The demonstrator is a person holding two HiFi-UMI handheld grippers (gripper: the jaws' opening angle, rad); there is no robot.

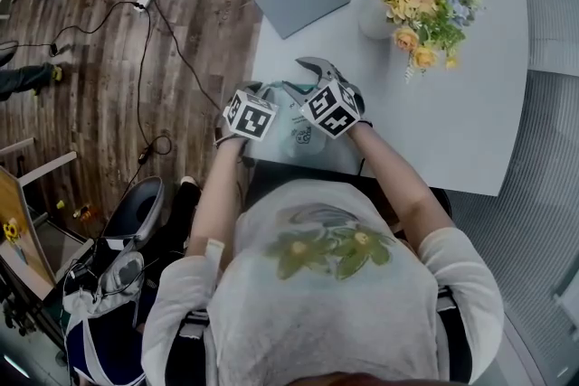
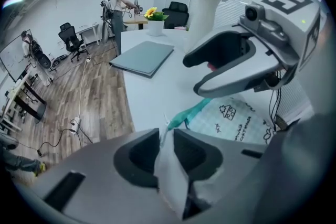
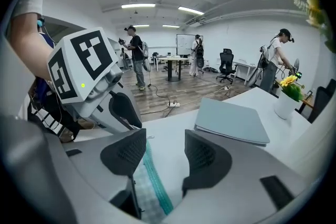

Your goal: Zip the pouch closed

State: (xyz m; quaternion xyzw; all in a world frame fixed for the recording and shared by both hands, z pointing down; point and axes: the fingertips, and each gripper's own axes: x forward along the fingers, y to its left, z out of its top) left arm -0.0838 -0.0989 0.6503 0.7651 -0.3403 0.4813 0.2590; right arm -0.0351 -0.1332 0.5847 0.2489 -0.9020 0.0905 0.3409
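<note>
Now left gripper pinches pouch; right gripper stands open.

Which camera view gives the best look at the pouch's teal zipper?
The right gripper view: the teal zipper runs lengthwise between the open fingers. The left gripper view shows only a short teal stretch beyond its fingers. In the head view it is mostly covered; mainly pouch fabric shows.

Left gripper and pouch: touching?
Touching. The left gripper view shows the left gripper with its fingers pinching a fold of the pouch.
</note>
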